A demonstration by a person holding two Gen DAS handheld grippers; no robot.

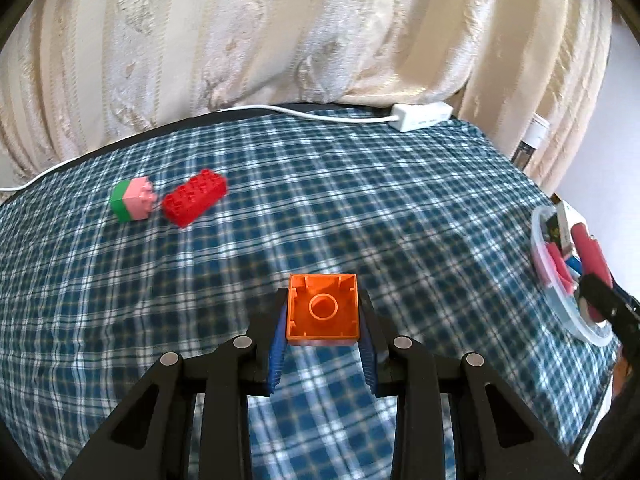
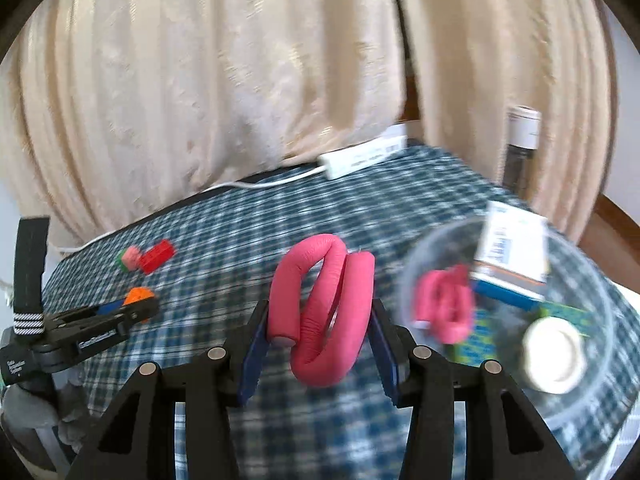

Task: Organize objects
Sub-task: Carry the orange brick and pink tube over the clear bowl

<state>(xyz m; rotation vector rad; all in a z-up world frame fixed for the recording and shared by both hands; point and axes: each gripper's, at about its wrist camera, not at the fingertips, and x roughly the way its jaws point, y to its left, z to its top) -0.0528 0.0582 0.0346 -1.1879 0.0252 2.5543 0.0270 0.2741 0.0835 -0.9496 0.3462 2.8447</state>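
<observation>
Both tools are loaded. The left tool (image 1: 322, 334) pinches an orange brick (image 1: 322, 309) by its sides, hollow underside toward the camera; the right tool (image 2: 320, 344) squeezes a pink foam roller (image 2: 320, 312) just left of the clear bowl (image 2: 592, 344). The bowl already holds another roller (image 2: 444, 304), a box and tape — so sorting looks partly done. A pink-green block (image 1: 133, 199) and red brick (image 1: 195, 197) still wait on the checked tabletop (image 1: 400, 208). Only the right view shows the bowl's contents clearly.
</observation>
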